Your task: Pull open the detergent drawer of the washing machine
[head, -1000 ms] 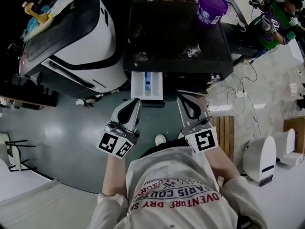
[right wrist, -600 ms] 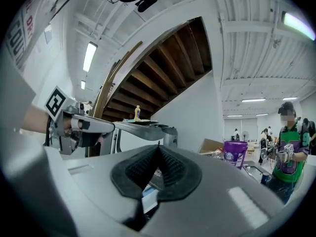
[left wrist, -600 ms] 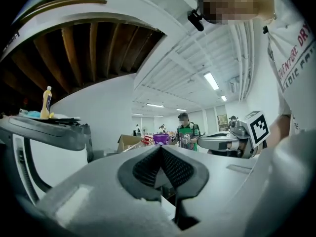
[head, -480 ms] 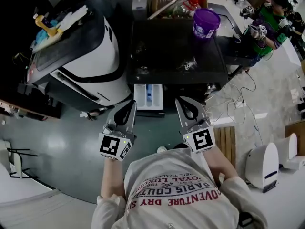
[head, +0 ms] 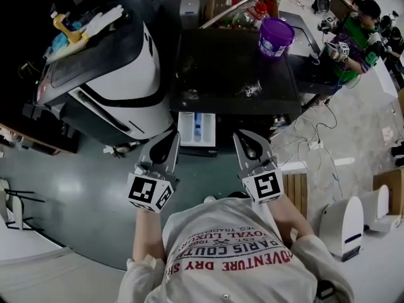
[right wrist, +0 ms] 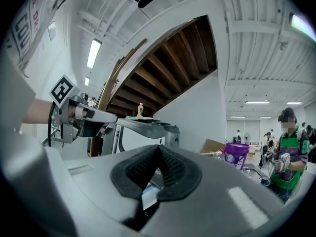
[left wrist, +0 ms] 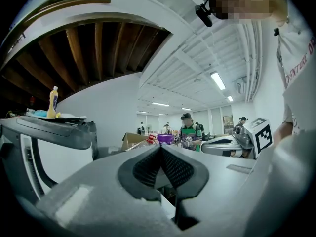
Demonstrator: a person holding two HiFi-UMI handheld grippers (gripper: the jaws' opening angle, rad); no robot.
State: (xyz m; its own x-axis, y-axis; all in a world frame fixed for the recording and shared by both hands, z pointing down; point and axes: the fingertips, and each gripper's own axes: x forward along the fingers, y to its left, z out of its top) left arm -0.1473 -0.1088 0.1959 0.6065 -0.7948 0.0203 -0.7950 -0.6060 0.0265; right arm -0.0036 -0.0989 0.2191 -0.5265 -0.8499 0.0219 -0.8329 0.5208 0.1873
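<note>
White detergent drawer (head: 196, 127) out | washing machine (head: 233, 68) front hidden | left gripper (head: 173, 136), right gripper (head: 239, 136) closed, empty

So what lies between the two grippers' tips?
The pulled-out detergent drawer, white with a blue insert. In the head view it juts from the washing machine between the tips of the left gripper and right gripper, both shut and empty.

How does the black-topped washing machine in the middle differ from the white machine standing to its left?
The black-topped washing machine has a flat dark top; the white machine has a rounded white shell. The black-topped one's detergent drawer is pulled out; the white machine shows no open drawer. A purple bucket sits on the black top, a yellow bottle on the white machine. Both stand side by side.
</note>
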